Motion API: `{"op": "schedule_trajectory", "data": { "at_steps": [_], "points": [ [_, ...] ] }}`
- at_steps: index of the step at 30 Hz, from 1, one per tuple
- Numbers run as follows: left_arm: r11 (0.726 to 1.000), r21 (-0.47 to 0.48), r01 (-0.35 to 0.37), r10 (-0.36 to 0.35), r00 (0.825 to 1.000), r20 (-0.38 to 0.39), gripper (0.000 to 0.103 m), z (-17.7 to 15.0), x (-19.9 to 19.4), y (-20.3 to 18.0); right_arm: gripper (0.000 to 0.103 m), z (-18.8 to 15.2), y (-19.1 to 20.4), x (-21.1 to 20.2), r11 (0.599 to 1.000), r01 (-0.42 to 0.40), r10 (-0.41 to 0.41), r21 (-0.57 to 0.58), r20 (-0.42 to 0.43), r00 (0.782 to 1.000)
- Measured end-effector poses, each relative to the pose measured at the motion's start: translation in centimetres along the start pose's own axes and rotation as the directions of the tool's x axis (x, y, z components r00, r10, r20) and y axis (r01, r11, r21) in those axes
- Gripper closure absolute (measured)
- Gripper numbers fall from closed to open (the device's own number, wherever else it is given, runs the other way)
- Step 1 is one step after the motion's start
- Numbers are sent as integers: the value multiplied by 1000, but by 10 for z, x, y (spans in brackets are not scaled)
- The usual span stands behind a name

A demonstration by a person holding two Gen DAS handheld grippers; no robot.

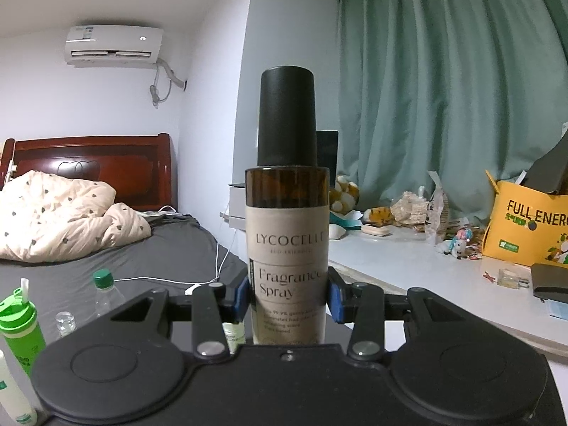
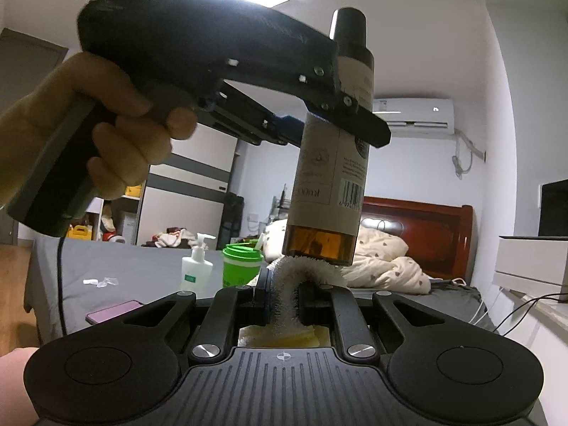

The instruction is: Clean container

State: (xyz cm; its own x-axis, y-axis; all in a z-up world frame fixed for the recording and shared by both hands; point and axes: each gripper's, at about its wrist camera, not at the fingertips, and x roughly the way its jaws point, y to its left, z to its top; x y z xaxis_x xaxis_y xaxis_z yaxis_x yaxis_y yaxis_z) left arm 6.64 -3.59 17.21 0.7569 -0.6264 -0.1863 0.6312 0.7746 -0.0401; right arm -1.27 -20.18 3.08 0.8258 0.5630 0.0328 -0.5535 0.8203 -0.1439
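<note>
i see the room first: green curtains (image 1: 443, 99) hang behind the white worktop (image 1: 408, 266) on the right of my left wrist view, and a bed (image 1: 117, 252) with a dark red headboard (image 1: 92, 163) and a crumpled cream duvet (image 1: 64, 216) fills the left. an air conditioner (image 1: 113, 44) sits high on the wall. a yellow bag (image 1: 525, 227) stands at the far right of the worktop, with soft toys and small clutter beside it.

my left tongs (image 1: 288, 294) are clamped on the amber fragrance spray bottle (image 1: 287, 234), blue pads pressing either side of its paper label, low on the body. the bottle stands upright, black cap (image 1: 287, 117) on top, held in the air. in my right wrist view i see the same bottle (image 2: 330, 177) from lower down, with a hand (image 2: 117, 131) wrapped round the left tool's grip.

my right tongs (image 2: 284, 298) are closed tight on a white fluffy cloth (image 2: 294, 280), which arches up out of them so that its top touches the bottom edge of the bottle. something yellow lies below the tongs; i cannot tell what it is.

smaller things sit on the bed: a green cup with a straw (image 2: 243, 262), a white pump bottle (image 2: 197, 264), a pink phone (image 2: 113, 310), and a clear water bottle with a green cap (image 1: 104, 289).
</note>
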Motion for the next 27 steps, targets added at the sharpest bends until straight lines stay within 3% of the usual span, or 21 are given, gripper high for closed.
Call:
{"op": "schedule_trajectory", "data": {
  "at_steps": [9, 16, 27],
  "points": [
    [1000, 1, -20, 20, 1000, -4, 62, -1, -5, 5, 90, -4, 0, -14, 1000, 20, -20, -1, 11, 1000],
    [1000, -11, 3, -3, 1000, -9, 62, -2, -7, 2, 90, -2, -11, -19, 999, 46, -46, 7, -1, 999],
    [1000, -9, 22, -22, 1000, 7, 62, -1, -7, -6, 90, 1, -24, -7, 998, -16, 17, 62, -11, 1000]
  ]
}}
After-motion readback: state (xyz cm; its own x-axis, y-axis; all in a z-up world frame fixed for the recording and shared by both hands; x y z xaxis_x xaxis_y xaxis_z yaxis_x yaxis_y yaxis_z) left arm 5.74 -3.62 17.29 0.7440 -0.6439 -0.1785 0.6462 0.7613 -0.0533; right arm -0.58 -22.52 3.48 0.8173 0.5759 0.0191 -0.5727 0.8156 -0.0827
